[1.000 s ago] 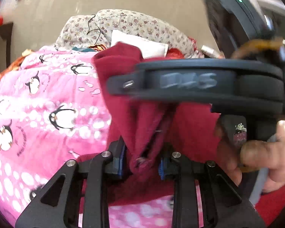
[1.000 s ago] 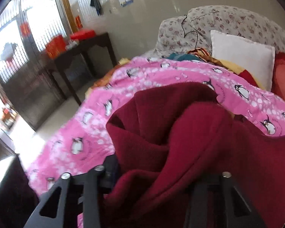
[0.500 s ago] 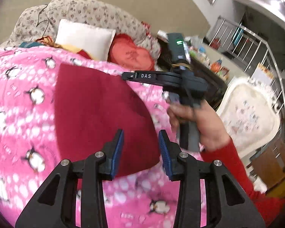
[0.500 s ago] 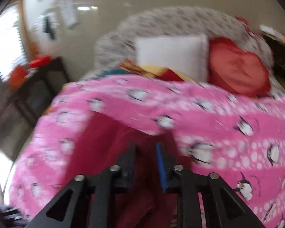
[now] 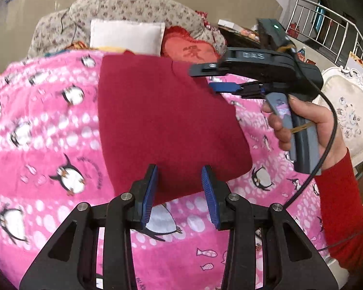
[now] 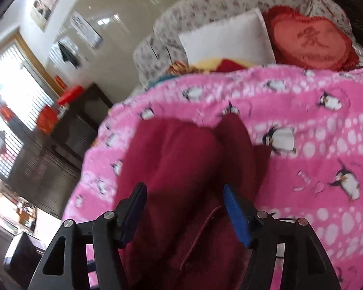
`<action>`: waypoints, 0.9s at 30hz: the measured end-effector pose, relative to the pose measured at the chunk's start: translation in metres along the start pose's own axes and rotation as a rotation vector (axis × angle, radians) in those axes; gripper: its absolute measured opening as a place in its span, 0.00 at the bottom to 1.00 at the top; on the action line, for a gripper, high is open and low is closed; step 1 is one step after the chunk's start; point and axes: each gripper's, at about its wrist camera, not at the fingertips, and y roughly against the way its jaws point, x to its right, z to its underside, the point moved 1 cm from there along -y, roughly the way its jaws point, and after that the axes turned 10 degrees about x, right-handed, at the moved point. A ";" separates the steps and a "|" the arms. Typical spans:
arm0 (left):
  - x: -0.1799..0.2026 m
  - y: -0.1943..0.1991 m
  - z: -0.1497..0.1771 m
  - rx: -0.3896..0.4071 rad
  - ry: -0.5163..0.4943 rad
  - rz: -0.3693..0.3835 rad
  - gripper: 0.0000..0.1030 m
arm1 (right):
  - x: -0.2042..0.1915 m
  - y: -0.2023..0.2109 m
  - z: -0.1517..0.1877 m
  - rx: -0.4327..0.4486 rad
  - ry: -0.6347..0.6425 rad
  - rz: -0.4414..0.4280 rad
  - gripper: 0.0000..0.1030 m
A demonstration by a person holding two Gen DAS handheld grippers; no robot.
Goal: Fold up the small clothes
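The soft, limp maroon garment point(image 5: 167, 120) looks best pinched at its near hem, left gripper point(image 5: 179, 194) apart, right gripper point(image 6: 185, 213) opening, both unclamped.

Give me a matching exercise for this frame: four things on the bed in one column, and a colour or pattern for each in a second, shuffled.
Things:
1. garment
2. blanket
3. heart cushion
4. square pillow

Colours or patterns:
A. white
B. pink with penguins
C. plain dark red
D. orange-red with a character on it

Pairs: 1-C, 2-B, 3-D, 4-A
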 end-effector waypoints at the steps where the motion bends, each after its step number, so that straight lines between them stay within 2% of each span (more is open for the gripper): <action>1: 0.001 -0.002 0.004 -0.010 0.007 0.003 0.35 | -0.002 -0.005 0.002 0.006 0.013 0.003 0.61; 3: 0.000 -0.010 0.008 -0.027 0.016 0.002 0.35 | -0.005 -0.016 0.005 0.031 0.053 0.022 0.57; 4: 0.000 -0.012 0.008 -0.029 0.021 0.000 0.35 | -0.006 -0.018 0.005 0.043 0.064 0.029 0.33; 5: -0.001 -0.015 0.008 -0.033 0.029 0.000 0.35 | -0.007 -0.018 0.004 0.054 0.075 0.034 0.22; 8: 0.003 -0.015 0.000 -0.037 0.046 0.024 0.35 | -0.016 0.002 -0.003 0.107 0.133 0.011 0.18; 10: 0.012 -0.011 -0.007 -0.026 0.035 0.057 0.35 | -0.021 0.026 -0.011 0.158 0.187 0.023 0.17; 13: 0.027 -0.006 -0.015 0.007 -0.013 0.074 0.35 | -0.017 0.036 -0.023 0.186 0.219 0.080 0.17; 17: 0.034 -0.004 -0.014 0.008 -0.035 0.060 0.35 | 0.012 -0.010 -0.023 0.106 0.207 0.206 0.17; 18: 0.034 -0.002 -0.012 0.003 -0.041 0.051 0.35 | 0.019 -0.015 -0.021 0.089 0.182 0.207 0.19; 20: 0.032 0.005 -0.011 0.003 -0.057 0.039 0.35 | 0.027 -0.009 -0.019 0.107 0.131 0.185 0.40; 22: 0.029 0.016 -0.011 0.019 -0.067 0.023 0.35 | 0.029 0.012 -0.021 0.129 0.110 0.188 0.43; 23: 0.026 0.021 -0.013 0.033 -0.071 0.010 0.40 | 0.026 0.024 -0.021 0.135 0.103 0.179 0.44; 26: 0.015 0.027 -0.016 0.073 -0.073 -0.042 0.53 | 0.008 0.064 -0.007 0.145 0.101 0.073 0.48; 27: 0.011 0.027 -0.017 0.083 -0.063 -0.058 0.53 | -0.001 0.075 0.006 0.130 0.096 0.022 0.48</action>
